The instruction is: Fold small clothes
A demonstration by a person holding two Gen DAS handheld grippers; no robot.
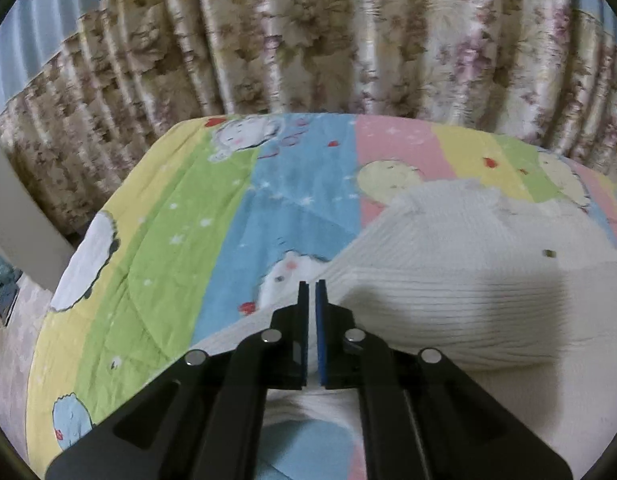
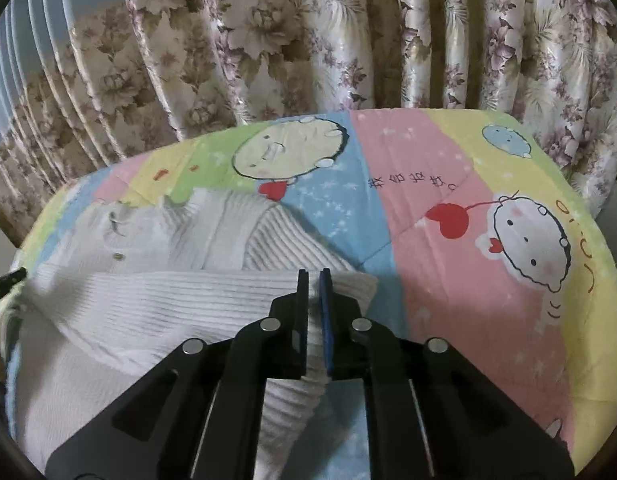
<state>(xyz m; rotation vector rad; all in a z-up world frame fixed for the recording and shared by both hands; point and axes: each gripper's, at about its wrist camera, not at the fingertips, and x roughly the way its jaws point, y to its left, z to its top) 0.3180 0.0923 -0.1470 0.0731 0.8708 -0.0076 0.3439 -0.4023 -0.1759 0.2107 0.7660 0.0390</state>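
both claws, left gripper (image 1: 312,282) and right gripper (image 2: 313,271), pinch the white ribbed knit sweater (image 2: 156,304); lift evenly, keep hem taut ahead.

Black claw (image 1: 312,286), blue pads, round silver screws.

Location: a home bedroom, showing floral curtains (image 2: 292,40) hanging behind a bed (image 2: 448,240) (cartoon-print quilt in pastel stripes).
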